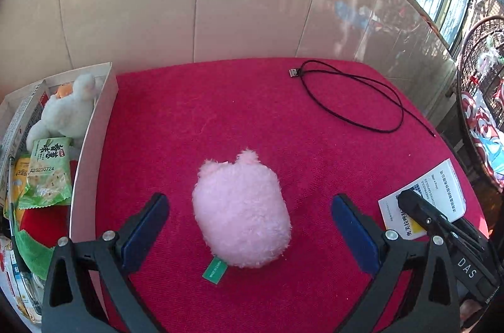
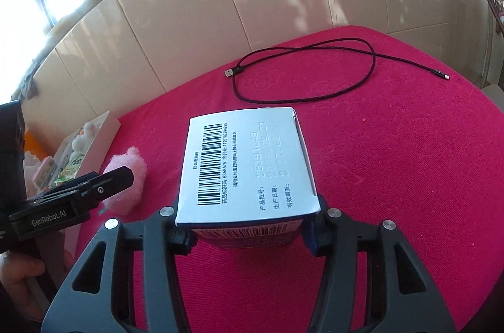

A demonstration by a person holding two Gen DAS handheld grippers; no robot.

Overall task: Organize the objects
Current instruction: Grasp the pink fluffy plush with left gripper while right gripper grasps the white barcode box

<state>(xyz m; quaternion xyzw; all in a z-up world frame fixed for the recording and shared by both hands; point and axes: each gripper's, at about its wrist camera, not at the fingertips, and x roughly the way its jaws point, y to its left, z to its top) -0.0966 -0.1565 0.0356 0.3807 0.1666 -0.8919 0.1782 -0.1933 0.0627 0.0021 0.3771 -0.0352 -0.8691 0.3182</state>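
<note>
A barcode and "25091049" are printed on the box (image 2: 245,163), pinched by the right hand-held gripper (image 2: 249,230). The left hand-held gripper (image 1: 249,226), marked "GenRobot.AI", is spread around the pink plush (image 1: 241,213).

Open red counter (image 1: 239,100) is lying between the pink plush (image 1: 241,215) and looped black cable (image 1: 352,95), while the white box wall (image 1: 94,140) is blocking the left edge.
</note>
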